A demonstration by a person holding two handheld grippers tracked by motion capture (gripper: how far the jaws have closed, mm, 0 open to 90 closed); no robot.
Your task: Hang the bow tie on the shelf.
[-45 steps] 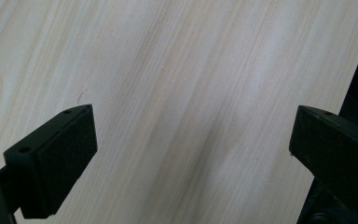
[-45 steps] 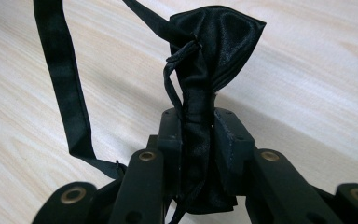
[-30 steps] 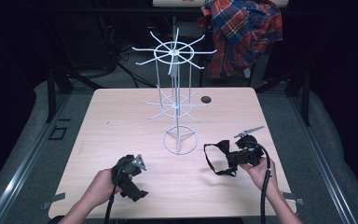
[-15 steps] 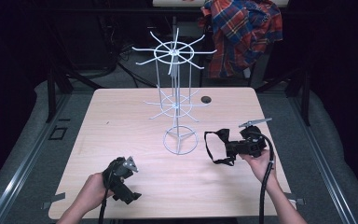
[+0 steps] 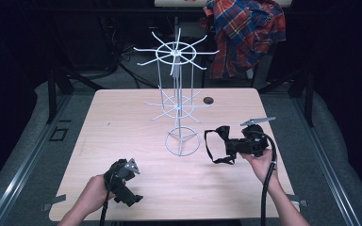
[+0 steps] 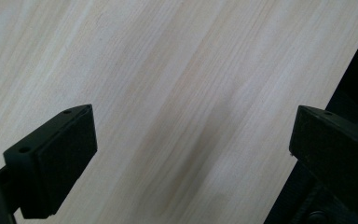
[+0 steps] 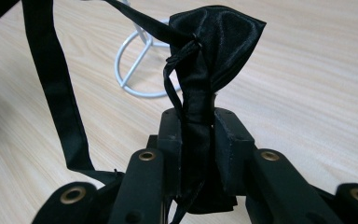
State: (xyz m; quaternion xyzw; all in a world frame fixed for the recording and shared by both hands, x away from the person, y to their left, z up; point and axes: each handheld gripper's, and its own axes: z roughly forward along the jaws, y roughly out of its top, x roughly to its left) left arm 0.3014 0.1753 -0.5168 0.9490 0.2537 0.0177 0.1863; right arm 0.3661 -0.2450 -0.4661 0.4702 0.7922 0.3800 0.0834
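Left gripper (image 5: pixel 122 181): near the front-left of the tabletop (image 5: pixel 122 122), held in the person's left hand (image 5: pixel 92 195), grey plate on top. In the left gripper view the jaws are spread wide, nothing between them, just bare wood grain below; the tabletop edge cuts across at the right.

Centre: white wire rack (image 5: pixel 179 101) standing upright on a ring base, spoked arms at the top and a smaller tier lower down. Small dark round thing (image 5: pixel 209 100) on the tabletop behind it, too small to identify, possibly a hole or cap.

Right gripper (image 5: pixel 235 147): right of the rack base, held in the person's right hand (image 5: pixel 259 162), clamped on a black bow tie (image 7: pixel 214 42). In the right gripper view the jaws pinch the tie's lower part; its satin upper half fans out above them, and the strap (image 7: pixel 56 93) loops down at left. The tie is off the tabletop, near the ring base but apart from it.

Back right, beyond the tabletop: plaid shirt (image 5: pixel 245 33) draped over something.
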